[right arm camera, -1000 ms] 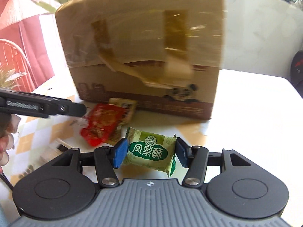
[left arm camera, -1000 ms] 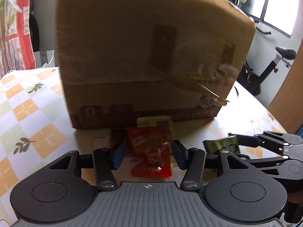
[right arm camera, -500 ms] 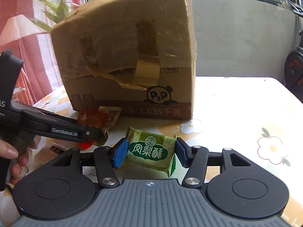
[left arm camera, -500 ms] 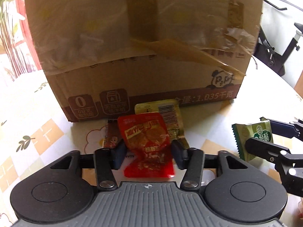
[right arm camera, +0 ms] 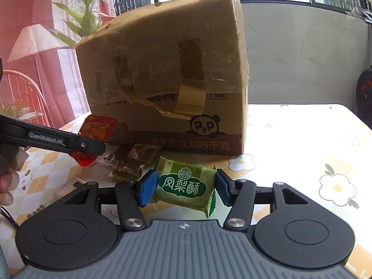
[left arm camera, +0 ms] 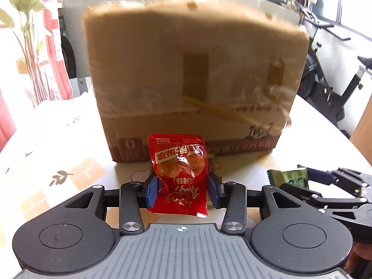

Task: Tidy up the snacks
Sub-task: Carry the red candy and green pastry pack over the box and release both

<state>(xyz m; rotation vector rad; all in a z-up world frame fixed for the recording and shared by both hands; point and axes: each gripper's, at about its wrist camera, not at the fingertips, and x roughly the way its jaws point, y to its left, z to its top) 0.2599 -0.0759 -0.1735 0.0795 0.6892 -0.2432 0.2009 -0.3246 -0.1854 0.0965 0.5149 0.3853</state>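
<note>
My left gripper (left arm camera: 182, 190) is shut on a red snack packet (left arm camera: 180, 172) and holds it upright above the table, in front of the taped cardboard box (left arm camera: 193, 79). My right gripper (right arm camera: 183, 191) is shut on a green pineapple-cake packet (right arm camera: 184, 186), held off the table. The red packet (right arm camera: 97, 127) and the left gripper's finger (right arm camera: 58, 139) show at the left of the right wrist view. The green packet (left arm camera: 288, 179) shows at the right of the left wrist view. The box (right arm camera: 167, 74) stands just behind both.
Two brown and yellow snack packets (right arm camera: 134, 160) lie on the flowered tablecloth (right arm camera: 302, 167) by the box's base. A plant and lamp stand at the left. An exercise bike (left arm camera: 330, 86) stands past the table's right edge.
My left gripper has lifted the red packet off the table, and it now stands upright. My right gripper has pulled back from the box with the green packet still in it.
</note>
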